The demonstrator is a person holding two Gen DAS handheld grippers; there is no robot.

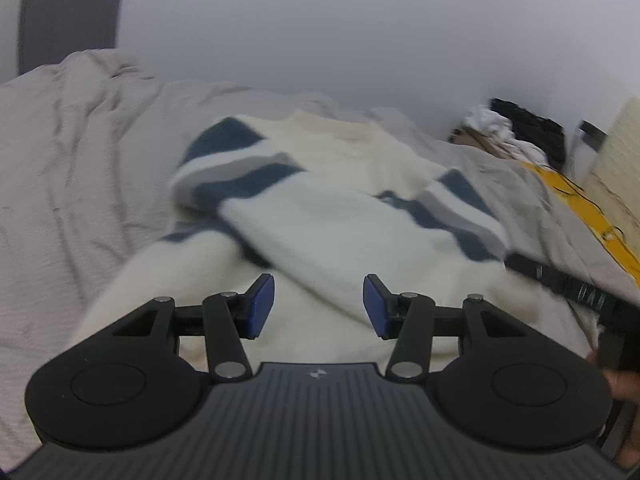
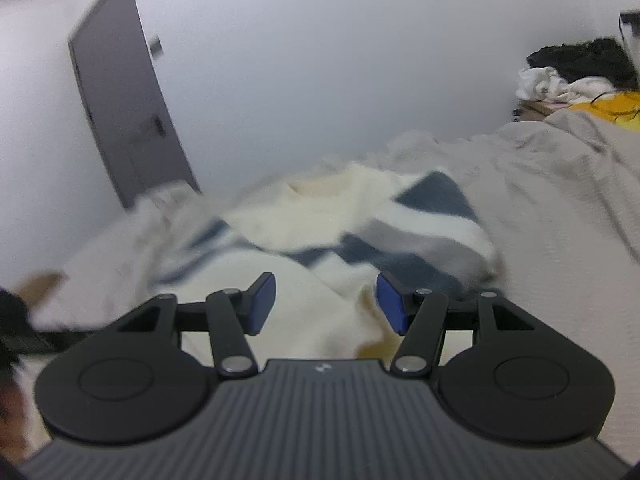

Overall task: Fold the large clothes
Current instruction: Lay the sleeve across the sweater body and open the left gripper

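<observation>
A plain white wall (image 1: 340, 20) backs a bed covered in a wrinkled pale grey-beige textured bedspread (image 1: 60, 168), with a grey door (image 1: 68, 12) at the far left. In the left wrist view, the cream knitted sweater with navy and grey stripes (image 1: 320, 220) lies spread on the bed directly ahead of and beneath the left gripper (image 1: 319, 306), its collar toward the wall and both striped sleeves folded in across the body. The blue-padded fingers (image 1: 262, 306) stand wide apart above the cream fabric, holding nothing. At the far right, a heap of white and black clothes (image 1: 516, 132) sits by a yellow cloth (image 1: 580, 204), and part of the other black tool (image 1: 560, 284) crosses the sweater's right edge.

In the right wrist view, the same wall (image 2: 340, 60) and grey door (image 2: 124, 112) stand behind the bed (image 2: 560, 208). The sweater (image 2: 304, 216), blurred, lies ahead of and under the right gripper (image 2: 326, 306), a striped sleeve just beyond the right-hand finger. These fingers (image 2: 264, 304) are likewise spread wide and empty; whether they touch the fabric cannot be told. The clothes heap (image 2: 560, 76) and yellow cloth (image 2: 612, 108) lie far right.
</observation>
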